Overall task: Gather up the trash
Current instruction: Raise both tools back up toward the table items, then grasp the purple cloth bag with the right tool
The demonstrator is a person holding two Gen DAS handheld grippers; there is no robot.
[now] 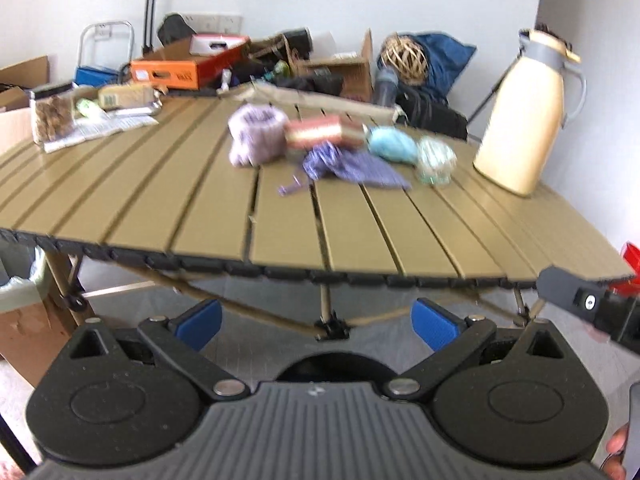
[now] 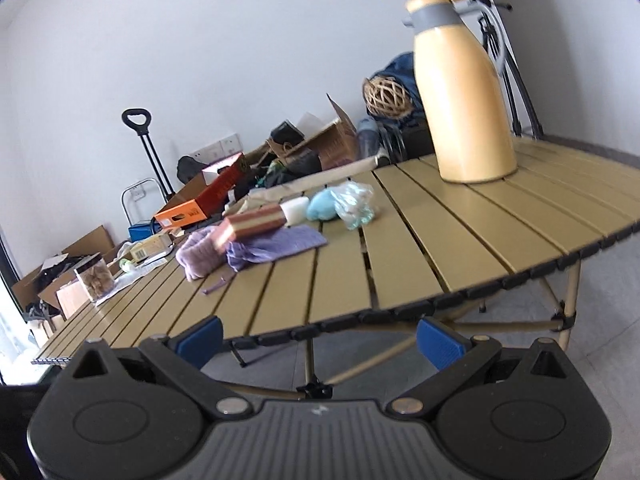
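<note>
A tan slatted folding table (image 1: 200, 200) (image 2: 440, 240) carries a cluster of items at its middle: a purple knitted piece (image 1: 256, 134) (image 2: 198, 258), a red-and-cream box (image 1: 320, 132) (image 2: 250, 224), a purple cloth (image 1: 352, 166) (image 2: 276, 246), a light blue wad (image 1: 390, 145) (image 2: 322, 206) and crumpled clear plastic (image 1: 436, 158) (image 2: 354, 204). My left gripper (image 1: 316, 326) is open and empty, below and in front of the table's near edge. My right gripper (image 2: 320, 338) is open and empty too, in front of the edge; part of it shows in the left wrist view (image 1: 580, 300).
A cream thermos jug (image 1: 524, 116) (image 2: 464, 92) stands at the table's right. A clear jar of snacks (image 1: 52, 114) (image 2: 94, 278), papers and a small box lie at the far left. Cardboard boxes, bags and an orange box (image 1: 180, 68) crowd the floor behind. A lined bin (image 1: 20, 280) stands left.
</note>
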